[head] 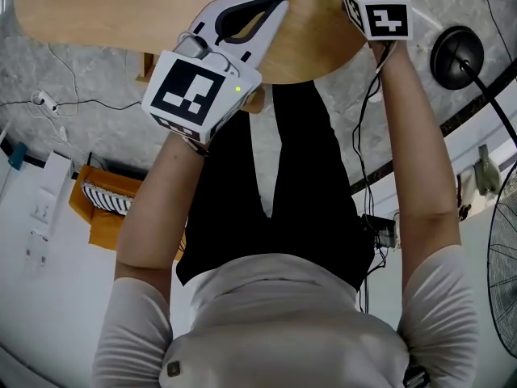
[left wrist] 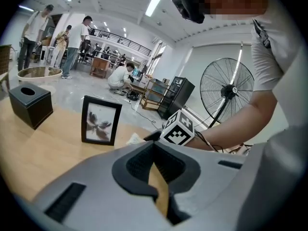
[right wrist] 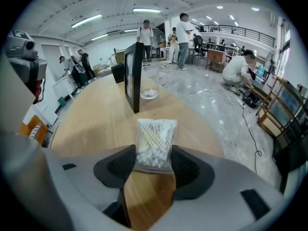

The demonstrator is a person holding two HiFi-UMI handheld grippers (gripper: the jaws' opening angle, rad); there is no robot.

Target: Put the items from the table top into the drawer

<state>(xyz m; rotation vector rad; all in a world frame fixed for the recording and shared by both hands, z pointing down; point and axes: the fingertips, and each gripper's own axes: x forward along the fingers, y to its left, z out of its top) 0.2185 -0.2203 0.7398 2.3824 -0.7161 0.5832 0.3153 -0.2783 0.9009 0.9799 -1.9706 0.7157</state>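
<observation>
Right gripper (right wrist: pixel 155 154) is pinching a clear packet of cotton swabs (right wrist: pixel 155 143) between its two pads. The packet is standing upright and appears to be hanging just clear of the wooden tabletop (right wrist: pixel 96 119). Beyond it a black picture frame (right wrist: pixel 133 76) is standing edge-on, with a small glass dish (right wrist: pixel 148 93) just beside it. Left gripper (left wrist: pixel 154 150) is carrying nothing, its jaws pressed together at the tips, and is hovering near the tabletop's edge close to the person. Past it a black tissue box (left wrist: pixel 30 105) is sitting well apart from the frame.

Judging from this, the first item is being carried off, while the frame, dish and box are waiting their turn. No view is showing the drawer clearly. The next move is probably calling for the free left gripper to pull the drawer open, then for the packet to be lowered inside before the pads are spreading, since the thin bag is looking soft and liable to slip.
</observation>
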